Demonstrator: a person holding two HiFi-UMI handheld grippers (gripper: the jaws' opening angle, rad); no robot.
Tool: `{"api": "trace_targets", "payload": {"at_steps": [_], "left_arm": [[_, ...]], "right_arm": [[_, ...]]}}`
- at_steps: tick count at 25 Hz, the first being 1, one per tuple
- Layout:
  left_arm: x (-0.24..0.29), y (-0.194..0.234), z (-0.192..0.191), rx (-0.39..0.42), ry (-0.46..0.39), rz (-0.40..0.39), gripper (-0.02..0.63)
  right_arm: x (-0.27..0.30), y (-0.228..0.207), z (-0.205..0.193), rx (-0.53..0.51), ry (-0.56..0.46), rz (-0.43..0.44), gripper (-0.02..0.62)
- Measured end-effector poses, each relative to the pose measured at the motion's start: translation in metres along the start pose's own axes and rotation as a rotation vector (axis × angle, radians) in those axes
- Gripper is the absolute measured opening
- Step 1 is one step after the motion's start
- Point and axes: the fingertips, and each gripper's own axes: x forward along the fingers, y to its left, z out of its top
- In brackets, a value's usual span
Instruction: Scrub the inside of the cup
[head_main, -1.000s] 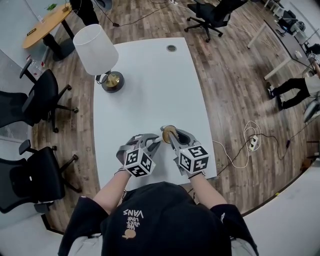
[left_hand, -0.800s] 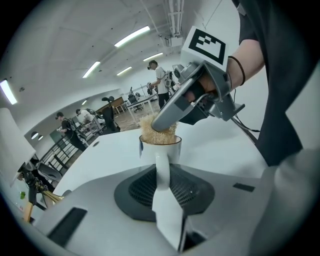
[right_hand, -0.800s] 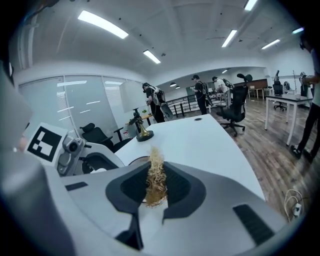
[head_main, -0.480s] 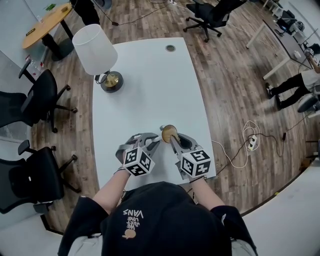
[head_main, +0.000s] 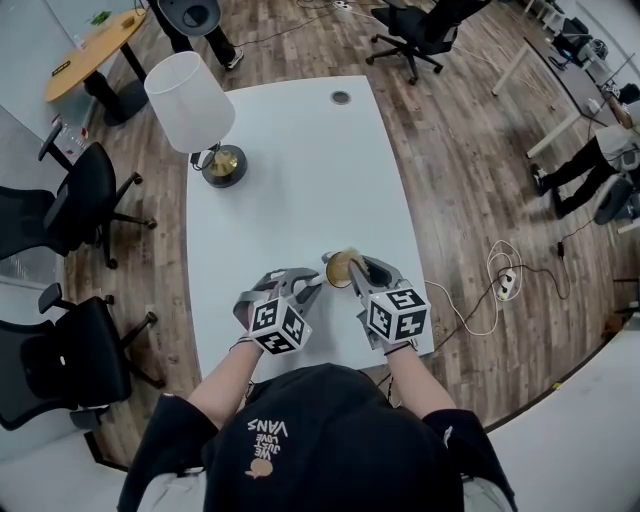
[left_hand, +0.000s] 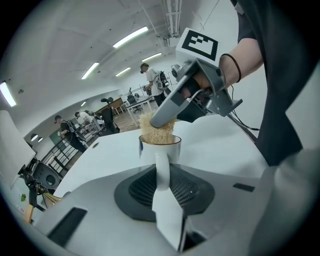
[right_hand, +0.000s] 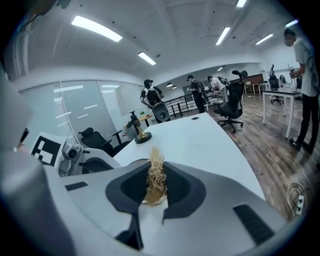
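Note:
A white cup (left_hand: 161, 146) with a brown inside (head_main: 340, 266) is near the table's front edge. My left gripper (left_hand: 163, 172) is shut on its handle, and in the head view the left gripper (head_main: 310, 286) is just left of the cup. The right gripper (head_main: 347, 274) is shut on a straw-coloured fibre scrubber (right_hand: 156, 179). The scrubber (left_hand: 156, 129) sits in the cup's mouth and sticks up above the rim. How deep it goes is hidden by the cup wall.
A lamp with a white shade (head_main: 190, 98) and brass base (head_main: 225, 162) stands at the far left of the white table (head_main: 300, 180). Black office chairs (head_main: 70, 205) line the left side. A power strip with cable (head_main: 505, 283) lies on the floor at right.
The right gripper has shifted slightly to the right, with the scrubber still at the cup's mouth. The left gripper and cup have stayed put. A person has walked into view at the top left.

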Motion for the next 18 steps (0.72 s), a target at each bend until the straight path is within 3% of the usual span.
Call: {"api": "trace_targets", "payload": {"at_steps": [4, 11, 18], "left_arm": [[0.0, 0.001, 0.0, 0.011, -0.002, -0.002, 0.07], [0.0, 0.001, -0.002, -0.001, -0.001, -0.002, 0.069], [0.0, 0.002, -0.002, -0.023, -0.013, 0.006, 0.069]], "right_arm": [[-0.009, 0.005, -0.017, 0.01, 0.032, 0.012, 0.069], [-0.011, 0.034, -0.008, 0.114, -0.014, 0.105, 0.069], [-0.02, 0.014, 0.017, 0.174, -0.134, 0.033, 0.071]]}}
